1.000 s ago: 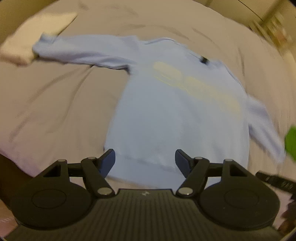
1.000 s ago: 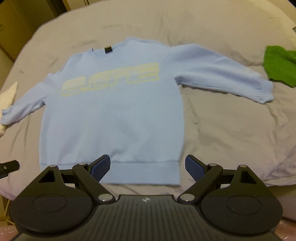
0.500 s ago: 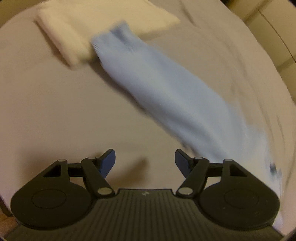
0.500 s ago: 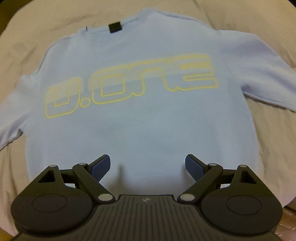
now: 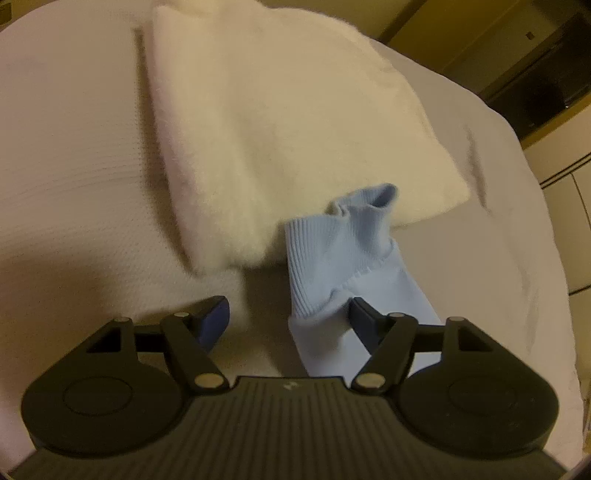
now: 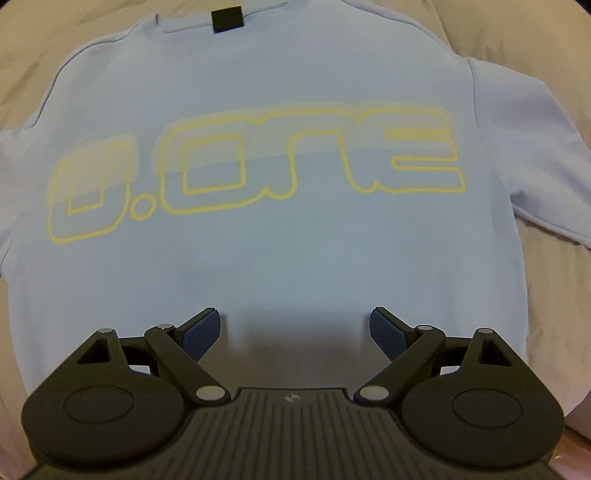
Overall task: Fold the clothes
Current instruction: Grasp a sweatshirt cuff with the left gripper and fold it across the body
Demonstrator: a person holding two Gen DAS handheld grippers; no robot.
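A light blue sweatshirt [image 6: 280, 240] with yellow outlined lettering lies flat, front up, on the bed. My right gripper [image 6: 295, 328] is open and empty, low over its lower chest. In the left wrist view the sweatshirt's sleeve cuff [image 5: 332, 254] is ribbed and bunched up, with its end resting against a folded cream garment [image 5: 280, 129]. My left gripper [image 5: 286, 317] is open, with the cuff between the jaws and the right finger [image 5: 364, 321] at the sleeve.
The bed cover [image 5: 74, 166] is pale and slightly creased around the clothes. Dark furniture and a wall [image 5: 535, 55] stand beyond the bed's far edge. The sweatshirt's black neck label [image 6: 227, 18] is at the top of the right wrist view.
My left gripper has swung from the hem out along the sleeve and closed in on its cuff. My right gripper has moved forward from the hem over the chest.
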